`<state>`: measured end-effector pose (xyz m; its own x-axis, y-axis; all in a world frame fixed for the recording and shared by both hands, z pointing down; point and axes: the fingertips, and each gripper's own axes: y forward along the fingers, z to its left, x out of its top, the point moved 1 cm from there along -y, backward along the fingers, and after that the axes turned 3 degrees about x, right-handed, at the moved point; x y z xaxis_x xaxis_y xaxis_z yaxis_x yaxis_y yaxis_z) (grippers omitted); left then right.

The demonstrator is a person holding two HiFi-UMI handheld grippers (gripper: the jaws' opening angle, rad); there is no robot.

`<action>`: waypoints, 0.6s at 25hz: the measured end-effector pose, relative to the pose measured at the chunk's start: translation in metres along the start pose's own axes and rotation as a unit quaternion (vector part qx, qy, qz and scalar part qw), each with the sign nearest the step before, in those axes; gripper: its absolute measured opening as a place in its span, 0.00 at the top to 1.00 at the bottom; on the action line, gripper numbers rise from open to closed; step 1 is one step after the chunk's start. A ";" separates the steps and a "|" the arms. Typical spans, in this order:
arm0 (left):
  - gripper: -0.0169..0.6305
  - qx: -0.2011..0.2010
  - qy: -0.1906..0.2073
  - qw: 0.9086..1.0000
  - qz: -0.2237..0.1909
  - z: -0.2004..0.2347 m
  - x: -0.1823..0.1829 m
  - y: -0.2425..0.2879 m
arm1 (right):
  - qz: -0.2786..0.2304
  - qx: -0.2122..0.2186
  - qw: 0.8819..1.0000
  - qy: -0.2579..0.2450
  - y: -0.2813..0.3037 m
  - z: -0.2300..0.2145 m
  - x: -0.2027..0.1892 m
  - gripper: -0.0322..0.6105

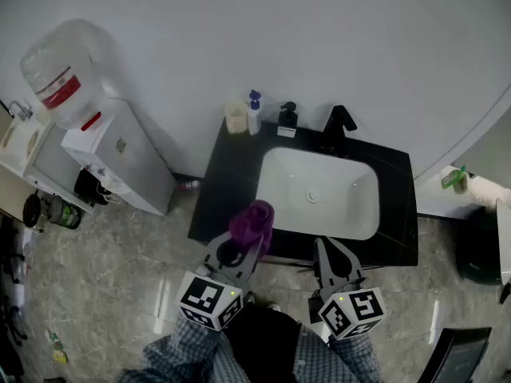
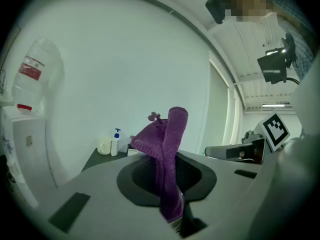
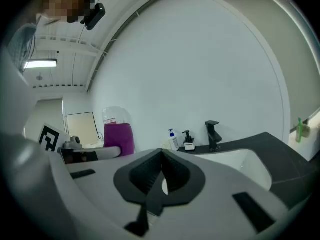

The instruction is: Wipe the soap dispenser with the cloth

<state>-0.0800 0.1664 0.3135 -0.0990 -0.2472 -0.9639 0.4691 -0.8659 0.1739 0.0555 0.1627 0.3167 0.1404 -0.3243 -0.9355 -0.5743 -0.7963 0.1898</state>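
The left gripper [image 1: 239, 250] pinches the soft, limp purple cloth [image 1: 252, 223], the right gripper [image 1: 329, 252] is closed on nothing, and the soap dispenser [image 1: 287, 119], far back on the counter [image 1: 227, 190], looks light and tippy, best steadied by its body.

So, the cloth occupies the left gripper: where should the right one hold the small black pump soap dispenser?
I'd take the black soap dispenser low on its body, from the basin side: wall behind, black tap and blue-pumped white bottle flanking, pump head on top.
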 end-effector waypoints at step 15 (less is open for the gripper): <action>0.88 0.001 -0.001 1.000 0.002 -0.004 -0.002 0.000 | -0.007 0.003 1.000 0.007 -0.005 -0.003 0.002 0.92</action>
<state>-0.0764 0.1684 0.3145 -0.0983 -0.2522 -0.9627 0.4676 -0.8656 0.1790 0.0613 0.1650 0.3151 0.1592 -0.3207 -0.9337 -0.5771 -0.7976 0.1756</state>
